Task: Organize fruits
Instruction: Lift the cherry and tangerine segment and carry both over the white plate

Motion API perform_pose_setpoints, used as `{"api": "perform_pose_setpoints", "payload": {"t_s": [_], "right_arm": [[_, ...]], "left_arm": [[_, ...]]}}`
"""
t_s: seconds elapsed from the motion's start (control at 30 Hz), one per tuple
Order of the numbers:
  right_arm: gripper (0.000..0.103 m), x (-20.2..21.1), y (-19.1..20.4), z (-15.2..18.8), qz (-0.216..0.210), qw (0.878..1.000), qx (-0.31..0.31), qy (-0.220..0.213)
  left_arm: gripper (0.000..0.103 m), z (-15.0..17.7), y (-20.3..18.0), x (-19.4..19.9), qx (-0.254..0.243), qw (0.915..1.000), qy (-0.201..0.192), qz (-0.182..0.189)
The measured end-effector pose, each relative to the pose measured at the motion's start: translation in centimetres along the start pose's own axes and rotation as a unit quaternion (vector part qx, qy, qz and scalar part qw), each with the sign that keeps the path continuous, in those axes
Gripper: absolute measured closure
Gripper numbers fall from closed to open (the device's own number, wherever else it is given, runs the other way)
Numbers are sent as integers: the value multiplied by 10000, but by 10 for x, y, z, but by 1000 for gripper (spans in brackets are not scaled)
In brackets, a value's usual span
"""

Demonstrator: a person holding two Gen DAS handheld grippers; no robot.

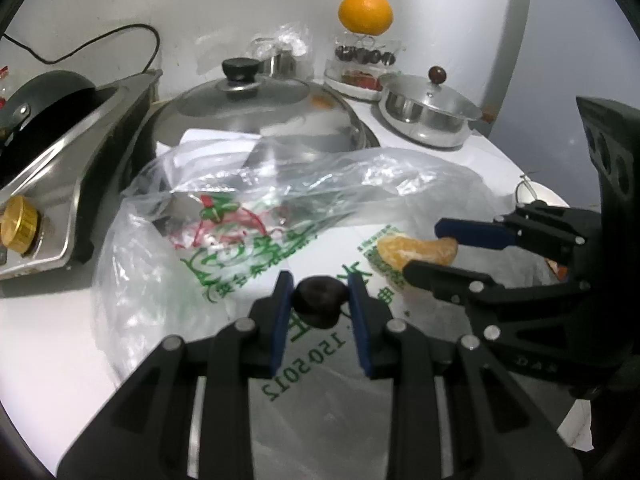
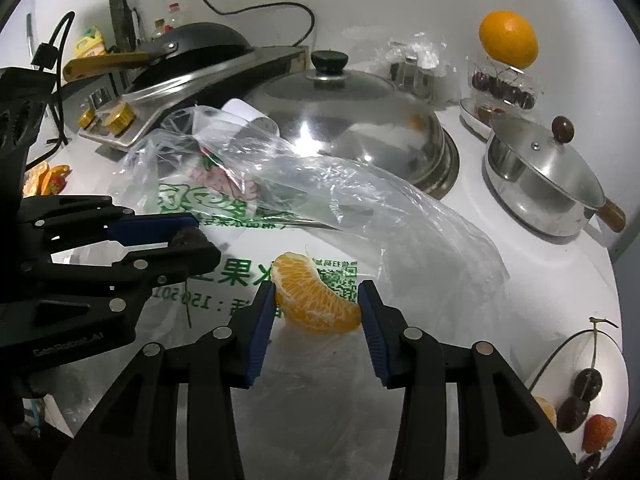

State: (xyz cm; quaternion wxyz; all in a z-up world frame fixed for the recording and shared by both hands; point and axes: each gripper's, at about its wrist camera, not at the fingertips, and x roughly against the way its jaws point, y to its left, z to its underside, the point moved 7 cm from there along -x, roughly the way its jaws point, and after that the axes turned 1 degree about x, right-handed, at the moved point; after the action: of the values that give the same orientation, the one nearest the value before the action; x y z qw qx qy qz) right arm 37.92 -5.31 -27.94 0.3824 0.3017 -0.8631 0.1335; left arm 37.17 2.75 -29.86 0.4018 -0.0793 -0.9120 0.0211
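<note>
Your left gripper [image 1: 319, 294] is clamped on a dark cherry [image 1: 319, 300], and your right gripper [image 2: 318, 308] pinches 1 orange segment [image 2: 314, 294]; both hang above the printed plastic bag [image 2: 240, 208], probably lifted clear for sorting into the dish [image 2: 618, 356].

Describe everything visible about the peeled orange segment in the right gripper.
The peeled orange citrus segment is a crescent-shaped wedge with pale membrane lines and moist-looking flesh, a few sections joined. It is pinched end to end between the right gripper's blue pads, above the clear plastic bag with green print.
</note>
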Motion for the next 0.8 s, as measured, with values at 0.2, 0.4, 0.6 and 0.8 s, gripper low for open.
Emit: {"api": "perform_pose_setpoints", "payload": {"t_s": [0.2, 0.4, 0.6, 0.8], "right_arm": [[58, 16, 6, -2, 30, 9999, 49, -116], [58, 32, 10, -1, 84, 9997, 75, -221], [58, 48, 11, 2, 136, 9994, 78, -314], [58, 64, 10, 7, 192, 9990, 62, -406]], "left_arm": [[74, 1, -3, 14, 0, 9999, -102, -3], [74, 2, -9, 28, -31, 9998, -195, 4], [74, 3, -17, 42, -70, 9996, -279, 9], [74, 5, -28, 54, -129, 9993, -348, 26]]}}
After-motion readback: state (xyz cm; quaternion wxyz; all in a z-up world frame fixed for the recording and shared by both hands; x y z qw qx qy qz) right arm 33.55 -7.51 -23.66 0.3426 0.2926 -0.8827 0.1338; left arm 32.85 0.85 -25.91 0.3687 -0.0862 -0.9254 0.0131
